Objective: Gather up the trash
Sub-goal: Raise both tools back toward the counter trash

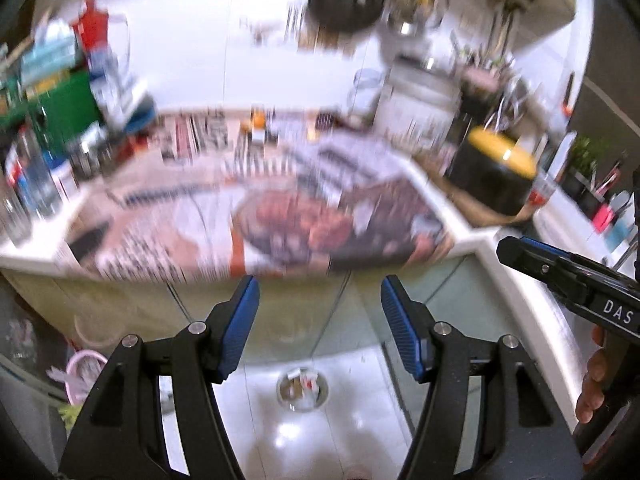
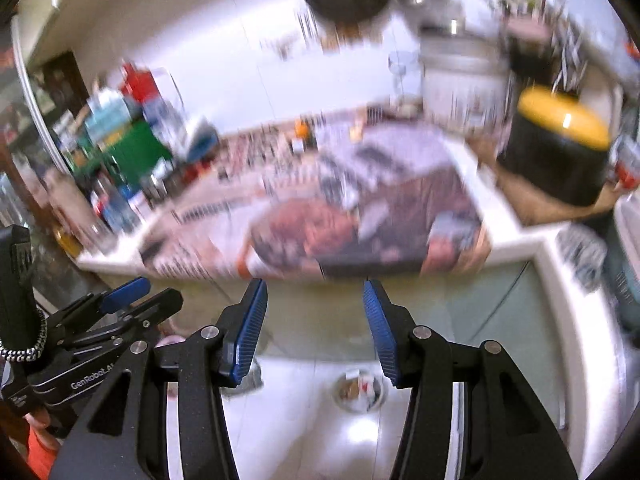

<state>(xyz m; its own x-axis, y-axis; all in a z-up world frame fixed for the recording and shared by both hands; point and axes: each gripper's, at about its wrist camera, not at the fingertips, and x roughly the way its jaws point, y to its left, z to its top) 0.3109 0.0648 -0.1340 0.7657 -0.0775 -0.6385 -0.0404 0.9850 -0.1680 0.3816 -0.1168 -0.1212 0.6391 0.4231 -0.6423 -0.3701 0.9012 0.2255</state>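
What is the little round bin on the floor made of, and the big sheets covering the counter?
The round bin looks like shiny metal or clear glass; blur leaves that open, though its rim glints. The sheets seem to be printed paper, like newspaper: flat, thin, covered in pictures and rows of text. The floor looks like glossy white tile, mirroring the lights.

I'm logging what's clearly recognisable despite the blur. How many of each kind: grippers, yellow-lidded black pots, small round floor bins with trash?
Black two-finger grippers with blue pads: 2, left gripper and right gripper, both empty
Black pot with yellow lid: 1
Small round bin holding trash: 1
Total: 4
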